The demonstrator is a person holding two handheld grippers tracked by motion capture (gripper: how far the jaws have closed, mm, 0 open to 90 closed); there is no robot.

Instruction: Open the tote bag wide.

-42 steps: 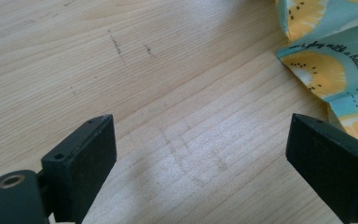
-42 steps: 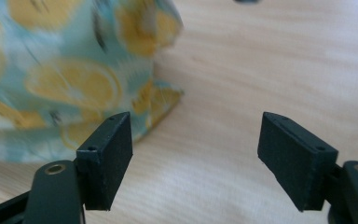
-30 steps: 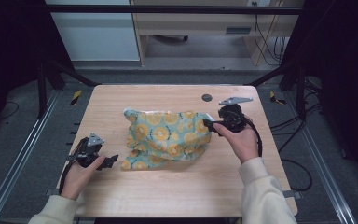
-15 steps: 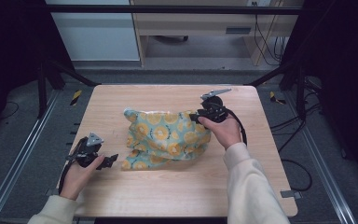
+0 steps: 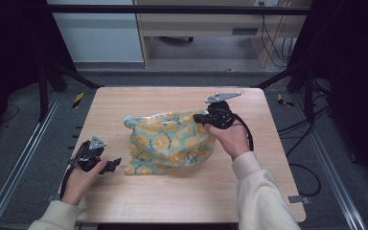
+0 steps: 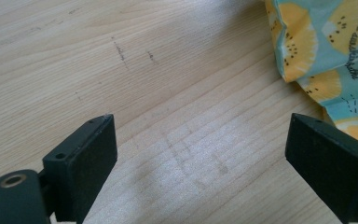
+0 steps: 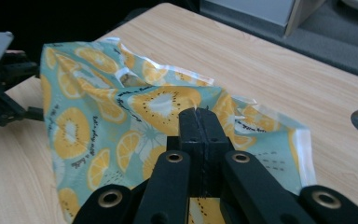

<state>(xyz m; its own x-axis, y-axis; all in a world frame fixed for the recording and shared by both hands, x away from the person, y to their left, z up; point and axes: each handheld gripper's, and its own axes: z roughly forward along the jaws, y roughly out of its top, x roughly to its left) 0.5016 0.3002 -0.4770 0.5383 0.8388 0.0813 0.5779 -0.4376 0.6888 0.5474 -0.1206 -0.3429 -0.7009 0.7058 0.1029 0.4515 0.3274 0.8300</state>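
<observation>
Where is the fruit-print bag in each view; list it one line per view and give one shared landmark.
High view: fruit-print bag at table centre, right gripper shut on its right edge.
Left gripper view: top right corner, beyond the open jaws.
Right gripper view: centre, pinched.
Shared landmark: wooden table.

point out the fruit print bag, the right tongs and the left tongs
fruit print bag [image 5: 170, 143], high view, middle of its printed face
right tongs [image 5: 197, 117], high view, tips shut on the bag's right edge
left tongs [image 5: 117, 163], high view, between the open tips near the bag's lower left corner
</observation>
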